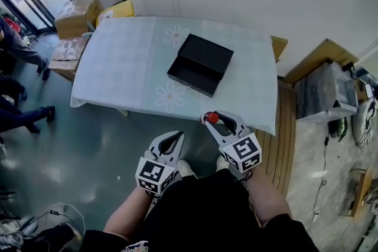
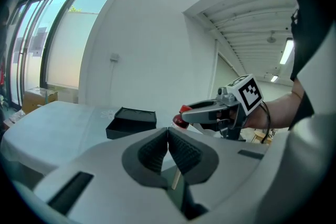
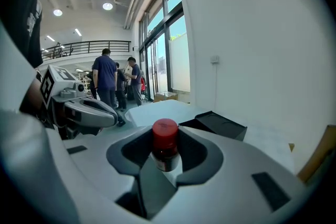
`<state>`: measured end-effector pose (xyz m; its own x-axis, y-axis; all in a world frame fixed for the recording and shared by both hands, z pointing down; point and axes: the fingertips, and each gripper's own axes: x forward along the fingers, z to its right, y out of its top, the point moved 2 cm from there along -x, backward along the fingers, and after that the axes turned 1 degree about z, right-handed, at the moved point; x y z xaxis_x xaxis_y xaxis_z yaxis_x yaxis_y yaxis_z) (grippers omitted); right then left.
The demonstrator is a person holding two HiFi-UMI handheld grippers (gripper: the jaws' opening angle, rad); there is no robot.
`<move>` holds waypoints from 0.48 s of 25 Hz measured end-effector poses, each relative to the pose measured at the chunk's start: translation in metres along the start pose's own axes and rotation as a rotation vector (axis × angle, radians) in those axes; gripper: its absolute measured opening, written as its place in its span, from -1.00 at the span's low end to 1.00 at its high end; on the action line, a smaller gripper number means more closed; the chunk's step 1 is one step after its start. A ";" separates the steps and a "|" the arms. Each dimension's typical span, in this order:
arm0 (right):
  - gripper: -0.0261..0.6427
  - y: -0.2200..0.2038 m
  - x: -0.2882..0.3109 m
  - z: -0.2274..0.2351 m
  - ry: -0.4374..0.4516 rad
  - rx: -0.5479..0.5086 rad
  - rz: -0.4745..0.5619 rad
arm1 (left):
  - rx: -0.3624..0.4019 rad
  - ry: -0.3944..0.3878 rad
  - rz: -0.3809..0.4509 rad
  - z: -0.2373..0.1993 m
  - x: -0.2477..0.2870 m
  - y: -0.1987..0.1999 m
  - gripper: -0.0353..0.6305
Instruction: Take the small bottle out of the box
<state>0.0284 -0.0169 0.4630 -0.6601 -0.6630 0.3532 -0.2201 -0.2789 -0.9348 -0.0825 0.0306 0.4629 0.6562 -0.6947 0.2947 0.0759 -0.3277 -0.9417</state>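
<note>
Our right gripper (image 1: pixel 214 119) is clamped on the small bottle (image 3: pixel 165 144), one ribbed pad on each side of its body. The bottle stands upright between the jaws. It has a round red cap that rises above the pads and a dark body below it, with what looks like a pale label low down, though we cannot read it. In the head view only the red cap shows, at the tip of the gripper.

Our left gripper (image 2: pixel 168 135) has its jaws together, the pad tips touching and nothing between them. It sits just beside the right one, on its left and a little nearer to us, and both point toward the table (image 1: pixel 118 62).

The bottle is out of the box (image 1: pixel 201 64) and well apart from it, held in the air at the table's near edge, toward the near right corner.

The box is black and lies open on the right half of the table, its lid folded back toward the far edge. It rests on a pale cloth with faint flower prints that hangs over the table's edges.

Past the far left corner we see cardboard cartons (image 1: pixel 77 15) on the floor. In the right gripper view several people (image 3: pixel 106 78) stand by tall windows beyond the table
</note>
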 end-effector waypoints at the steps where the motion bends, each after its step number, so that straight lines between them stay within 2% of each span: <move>1: -0.44 -0.001 -0.005 0.000 0.003 -0.003 0.002 | 0.003 0.002 0.001 0.005 0.001 0.000 -0.81; 12: -0.44 -0.007 -0.068 0.022 0.076 -0.039 0.018 | -0.022 0.079 0.022 0.062 0.030 0.010 -0.81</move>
<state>0.0901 0.0147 0.4462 -0.7167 -0.6124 0.3337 -0.2344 -0.2392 -0.9423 -0.0153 0.0457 0.4521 0.5958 -0.7502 0.2868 0.0454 -0.3251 -0.9446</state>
